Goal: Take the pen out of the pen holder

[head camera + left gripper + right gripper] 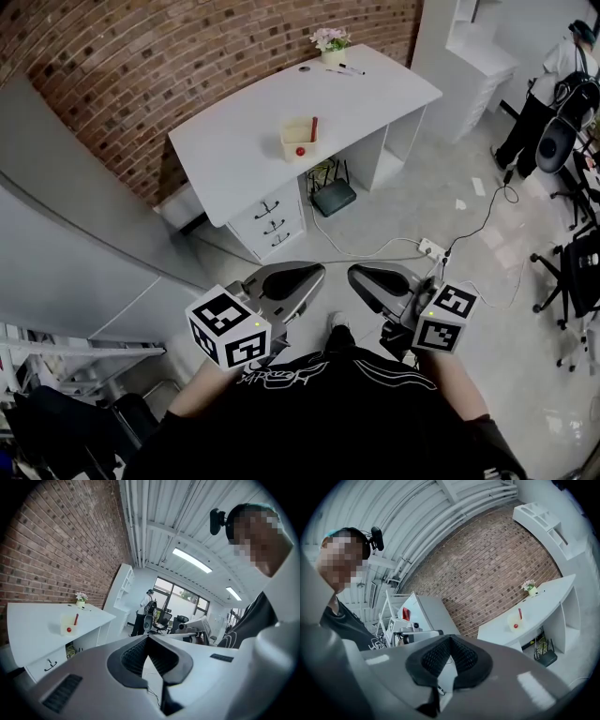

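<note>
A cream pen holder (pixel 299 141) stands in the middle of the white desk (pixel 234 155), well ahead of me, with a red pen (pixel 313 128) upright in it. Both gripper views catch it small and far off: the holder (pixel 69 624) with the pen (pixel 76 618) at the left, and the holder (pixel 515 620) with the pen (pixel 520 613) at the right. My left gripper (pixel 317 273) and right gripper (pixel 356 274) hover side by side near my chest, far short of the desk. The left gripper (pixel 148 637) and right gripper (pixel 450 638) are both shut, with nothing between the pads.
A small flower pot (pixel 330 43) and loose pens (pixel 345 68) sit at the desk's far end. Below the desk are a drawer unit (pixel 272 223) and a black box (pixel 334 197). Cables and a power strip (pixel 431 248) cross the floor. A person (pixel 553 84) and office chairs (pixel 572 272) are at the right.
</note>
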{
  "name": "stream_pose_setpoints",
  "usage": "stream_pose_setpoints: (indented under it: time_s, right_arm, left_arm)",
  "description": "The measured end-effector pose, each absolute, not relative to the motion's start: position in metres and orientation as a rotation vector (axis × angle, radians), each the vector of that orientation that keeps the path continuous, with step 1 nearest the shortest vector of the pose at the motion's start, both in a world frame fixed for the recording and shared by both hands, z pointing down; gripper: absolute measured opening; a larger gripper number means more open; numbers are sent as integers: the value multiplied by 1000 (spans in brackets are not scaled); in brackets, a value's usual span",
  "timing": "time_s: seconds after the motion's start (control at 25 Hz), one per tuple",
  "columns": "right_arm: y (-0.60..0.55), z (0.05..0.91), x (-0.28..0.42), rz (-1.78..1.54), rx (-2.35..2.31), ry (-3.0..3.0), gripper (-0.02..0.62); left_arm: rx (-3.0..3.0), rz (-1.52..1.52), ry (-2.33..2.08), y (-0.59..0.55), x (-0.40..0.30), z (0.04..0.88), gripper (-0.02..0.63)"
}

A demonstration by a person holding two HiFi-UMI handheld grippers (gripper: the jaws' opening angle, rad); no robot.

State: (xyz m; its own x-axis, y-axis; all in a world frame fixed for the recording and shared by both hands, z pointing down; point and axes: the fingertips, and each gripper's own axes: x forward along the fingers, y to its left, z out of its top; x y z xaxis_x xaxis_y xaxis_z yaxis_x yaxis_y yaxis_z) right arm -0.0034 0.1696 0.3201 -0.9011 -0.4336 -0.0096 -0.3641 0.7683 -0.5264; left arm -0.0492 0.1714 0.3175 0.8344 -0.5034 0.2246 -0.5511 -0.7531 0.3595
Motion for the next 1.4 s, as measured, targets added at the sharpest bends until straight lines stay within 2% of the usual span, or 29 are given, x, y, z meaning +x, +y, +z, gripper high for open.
stream_pose_setpoints:
  time_s: [0.88, 1.4]
  right_arm:
    - [20, 338, 30, -878, -548, 2811, 3]
    - [-5, 328, 38, -803, -524, 2843, 3]
  left_arm:
    - [2523, 224, -863, 24, -15, 335, 3]
    - [2558, 193, -932, 0, -12, 331, 3]
